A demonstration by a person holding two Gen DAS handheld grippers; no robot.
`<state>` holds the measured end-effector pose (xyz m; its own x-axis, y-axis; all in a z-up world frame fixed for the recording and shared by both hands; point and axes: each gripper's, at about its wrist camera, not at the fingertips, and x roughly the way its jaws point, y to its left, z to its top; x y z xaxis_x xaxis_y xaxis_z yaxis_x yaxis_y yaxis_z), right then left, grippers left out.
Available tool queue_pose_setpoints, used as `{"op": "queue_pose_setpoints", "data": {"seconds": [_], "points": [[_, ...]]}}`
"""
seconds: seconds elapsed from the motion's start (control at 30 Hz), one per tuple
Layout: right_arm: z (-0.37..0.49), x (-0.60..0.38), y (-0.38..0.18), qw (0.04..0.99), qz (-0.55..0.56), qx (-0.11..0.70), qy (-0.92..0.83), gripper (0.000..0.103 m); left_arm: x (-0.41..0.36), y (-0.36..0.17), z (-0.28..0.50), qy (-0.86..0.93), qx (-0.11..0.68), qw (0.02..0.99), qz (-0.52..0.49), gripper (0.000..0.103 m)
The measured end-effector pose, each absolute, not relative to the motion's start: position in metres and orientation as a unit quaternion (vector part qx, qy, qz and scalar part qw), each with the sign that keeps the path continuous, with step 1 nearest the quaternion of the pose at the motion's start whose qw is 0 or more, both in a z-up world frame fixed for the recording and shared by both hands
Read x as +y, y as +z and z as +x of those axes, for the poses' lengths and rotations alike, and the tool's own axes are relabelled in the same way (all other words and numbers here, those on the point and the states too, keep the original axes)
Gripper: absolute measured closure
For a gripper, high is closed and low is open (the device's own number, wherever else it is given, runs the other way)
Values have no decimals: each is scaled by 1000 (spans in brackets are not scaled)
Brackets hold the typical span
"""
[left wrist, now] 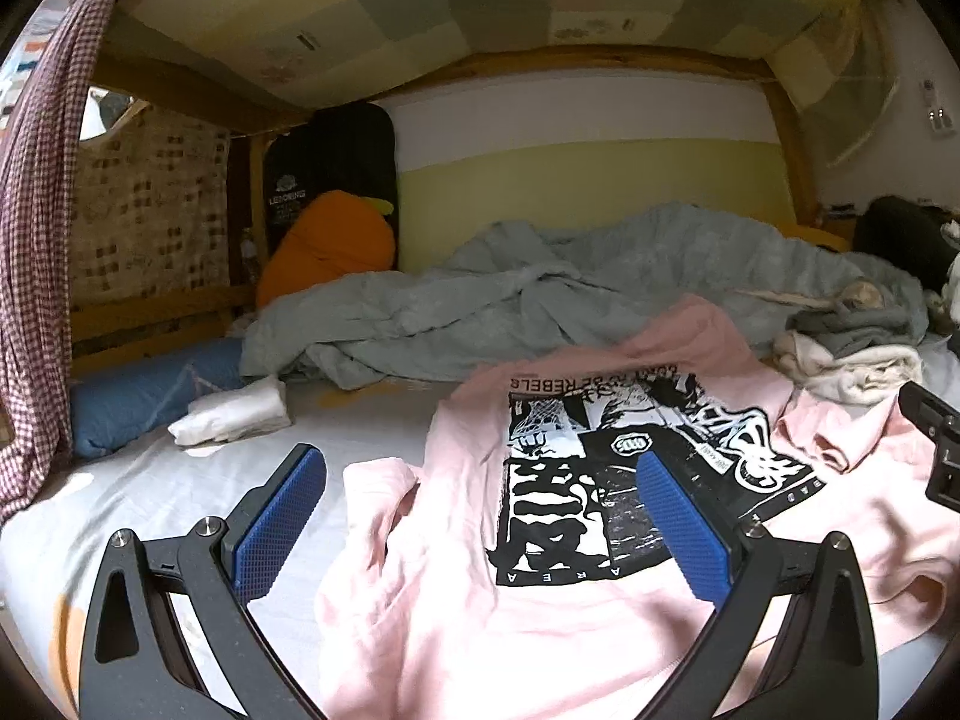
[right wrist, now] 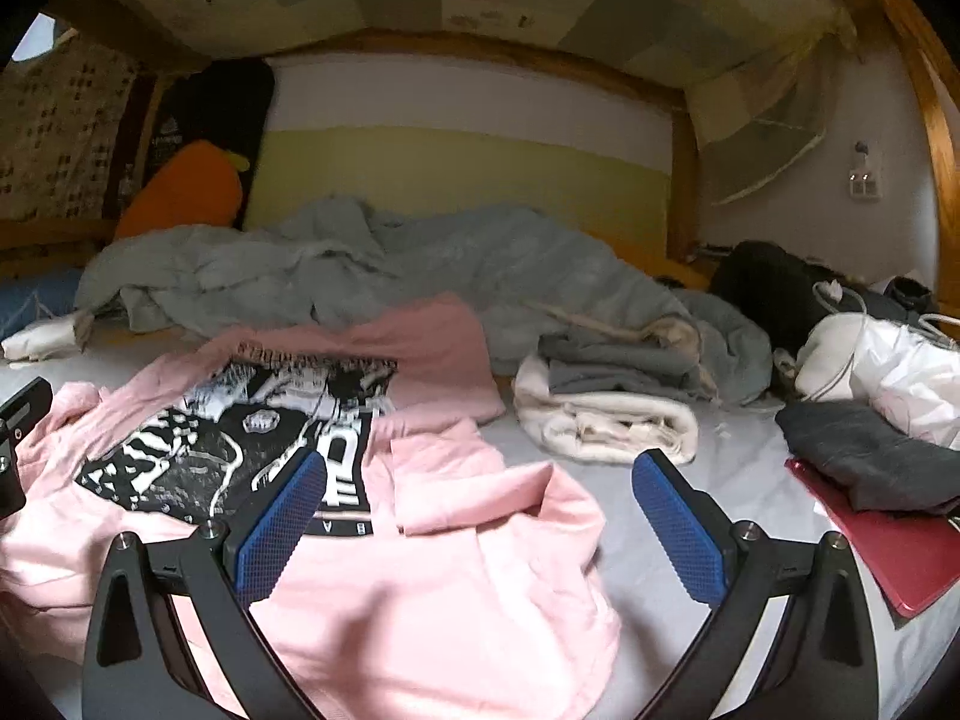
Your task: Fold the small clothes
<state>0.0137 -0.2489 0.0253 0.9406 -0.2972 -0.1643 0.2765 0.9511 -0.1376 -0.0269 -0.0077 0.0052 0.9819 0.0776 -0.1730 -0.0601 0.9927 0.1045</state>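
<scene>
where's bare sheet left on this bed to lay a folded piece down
Bare sheet lies between the pink t-shirt and the white folded cloth, and a strip between the shirt and the red laptop. The far side is crowded by the grey duvet and folded stack.

Pink shirt [left wrist: 540,630]: lower hem cut off by bottom edge in both views. Print lettering [right wrist: 312,354] blurred in right wrist view, unreadable. Other claw [left wrist: 936,450] clipped at right edge; opening not determinable there.
</scene>
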Motion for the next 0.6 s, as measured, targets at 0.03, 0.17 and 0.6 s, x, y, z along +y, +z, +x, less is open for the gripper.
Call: {"op": "queue_pose_setpoints", "data": {"seconds": [0.03, 0.17, 0.6], "points": [[11, -248, 27, 983, -59, 82, -151, 1, -4, 6, -29, 35, 87, 995, 42, 0], [4, -244, 31, 983, -69, 63, -159, 1, 1, 9, -29, 48, 85, 995, 27, 0], [-12, -261, 56, 986, -37, 62, -151, 1, 19, 29, -39, 35, 79, 996, 0, 0]]}}
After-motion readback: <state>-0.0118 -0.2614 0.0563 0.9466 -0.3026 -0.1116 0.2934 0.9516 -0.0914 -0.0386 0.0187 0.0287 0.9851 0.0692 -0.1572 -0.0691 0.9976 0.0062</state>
